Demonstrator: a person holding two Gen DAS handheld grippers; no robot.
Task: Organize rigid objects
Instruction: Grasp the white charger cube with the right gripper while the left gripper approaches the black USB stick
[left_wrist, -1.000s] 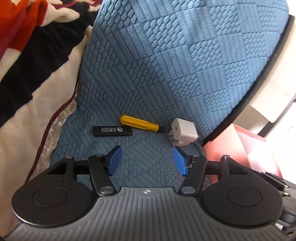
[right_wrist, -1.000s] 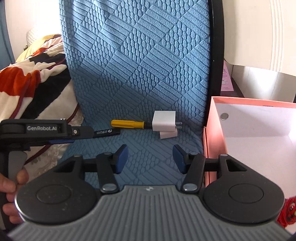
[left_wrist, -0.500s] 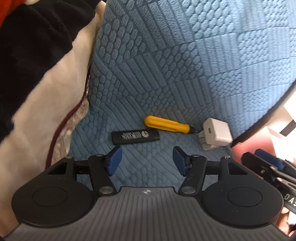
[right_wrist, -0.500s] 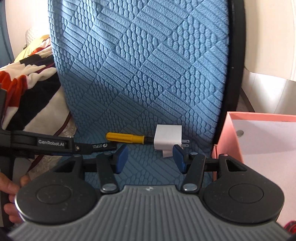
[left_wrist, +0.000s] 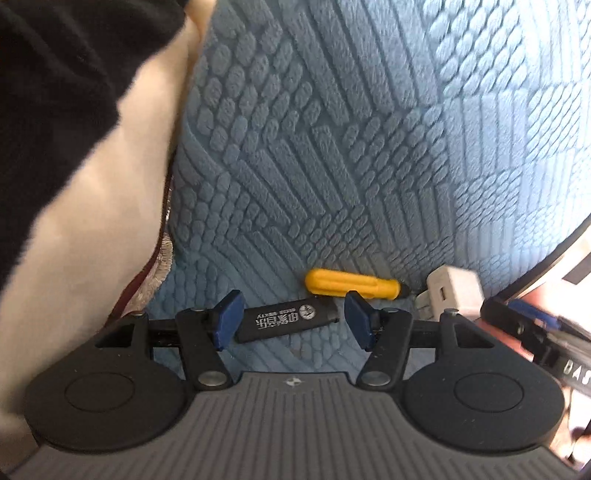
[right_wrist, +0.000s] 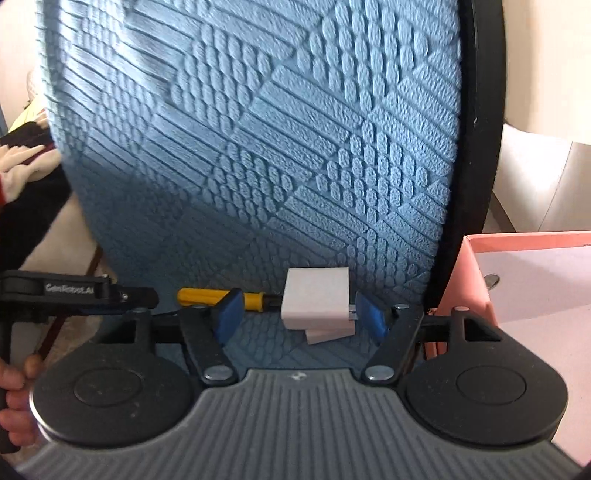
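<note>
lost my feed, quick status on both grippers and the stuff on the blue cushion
Left gripper open, straddling black usb stick. Right gripper jaws just opening, white charger between them, not pinched. Yellow screwdriver lies close behind both. Pink box waiting at right.

On the blue cushion (left_wrist: 332, 147): one black USB stick (left_wrist: 286, 320), one yellow screwdriver (left_wrist: 351, 287), one white plug adapter (right_wrist: 316, 301). One pink box (right_wrist: 461, 280), one coin (right_wrist: 491, 280) inside.

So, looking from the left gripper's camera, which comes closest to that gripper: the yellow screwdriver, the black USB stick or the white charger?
1. Black USB stick: lying between the open fingers of the left gripper.
2. Yellow screwdriver: just beyond the stick, slightly right.
3. White charger: farthest, off to the right by the cushion's edge.
</note>
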